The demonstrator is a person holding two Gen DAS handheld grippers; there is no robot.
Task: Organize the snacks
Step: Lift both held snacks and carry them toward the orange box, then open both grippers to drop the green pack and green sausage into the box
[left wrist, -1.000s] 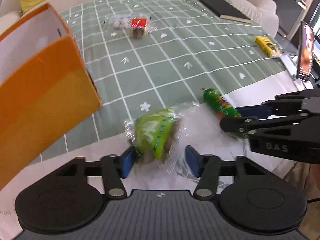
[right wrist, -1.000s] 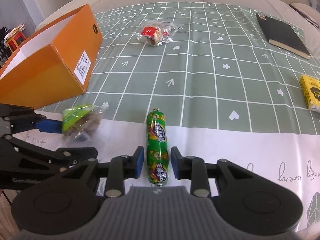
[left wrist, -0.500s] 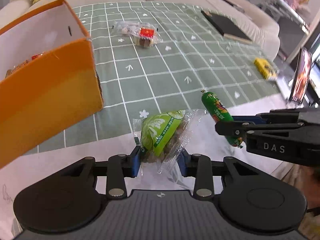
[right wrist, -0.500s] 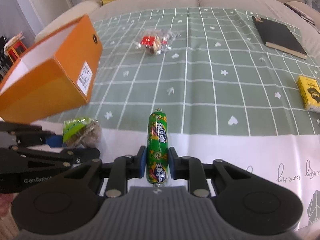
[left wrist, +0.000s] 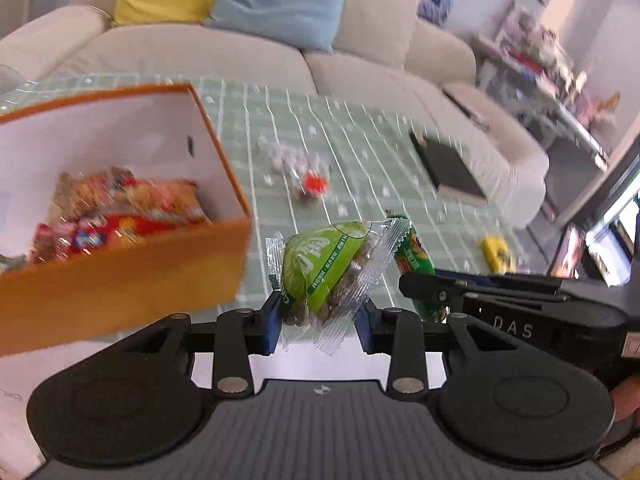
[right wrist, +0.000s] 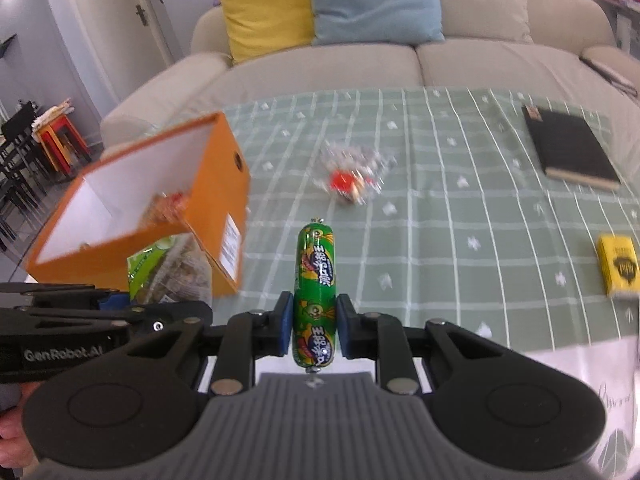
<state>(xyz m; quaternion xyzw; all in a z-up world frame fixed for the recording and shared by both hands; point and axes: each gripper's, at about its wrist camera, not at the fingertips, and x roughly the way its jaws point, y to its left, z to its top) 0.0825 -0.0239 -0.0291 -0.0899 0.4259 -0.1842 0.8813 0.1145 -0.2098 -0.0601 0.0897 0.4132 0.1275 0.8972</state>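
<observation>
My left gripper [left wrist: 319, 322] is shut on a green and clear snack packet [left wrist: 324, 268], held up off the table. My right gripper [right wrist: 314, 330] is shut on a green sausage stick [right wrist: 315, 280], also lifted. The orange box [left wrist: 120, 280] stands to the left, open on top, with red snack packs [left wrist: 120, 208] inside. In the right wrist view the orange box [right wrist: 160, 216] is left of the sausage, and the left gripper [right wrist: 120, 312] with the green packet [right wrist: 168, 272] sits in front of it. In the left wrist view the right gripper [left wrist: 424, 292] holds the sausage [left wrist: 412, 260] just right of the packet.
A clear packet with a red label [right wrist: 352, 176] lies mid-table on the green checked cloth [right wrist: 460, 220]. A black notebook [right wrist: 572, 152] and a yellow pack [right wrist: 618, 264] lie to the right. A beige sofa [right wrist: 360, 64] with cushions stands behind the table.
Both grippers closed on their snacks and rose from the table: the left with the green packet, the right with the sausage. The views tilted up, so the box's inside and the sofa show.
</observation>
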